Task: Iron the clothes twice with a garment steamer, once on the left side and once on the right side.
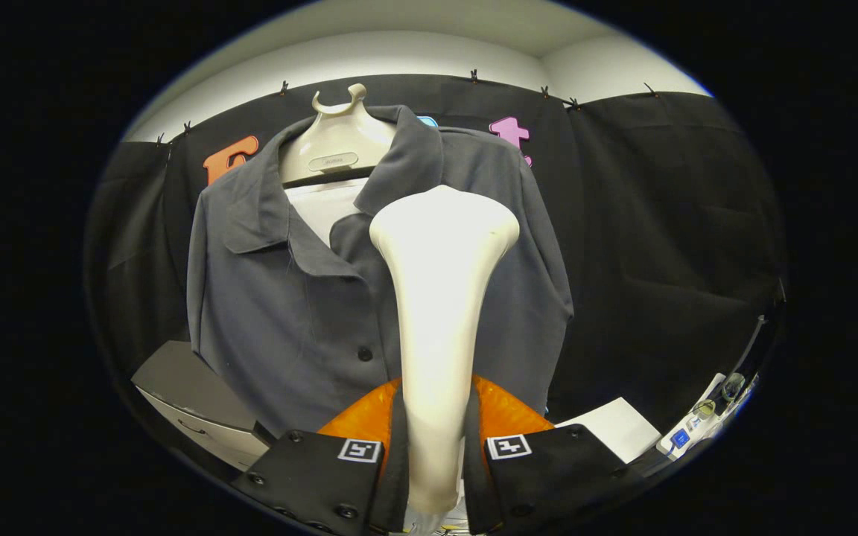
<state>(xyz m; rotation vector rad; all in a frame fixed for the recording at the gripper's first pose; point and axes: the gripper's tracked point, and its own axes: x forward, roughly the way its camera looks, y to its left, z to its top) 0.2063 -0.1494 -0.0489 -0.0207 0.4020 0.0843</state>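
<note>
The gripper (435, 454) pinches the garment steamer (440, 298) by its handle, both fingers pressed against the narrow lower stem. The steamer's long axis runs upright from between the fingers, its wide head on top and pointing away, toward the grey shirt (302, 298). The head sits right of the button line. The shirt hangs on a cream hanger (336, 141), collar open. A box (191, 402) lies low at the left.
</note>
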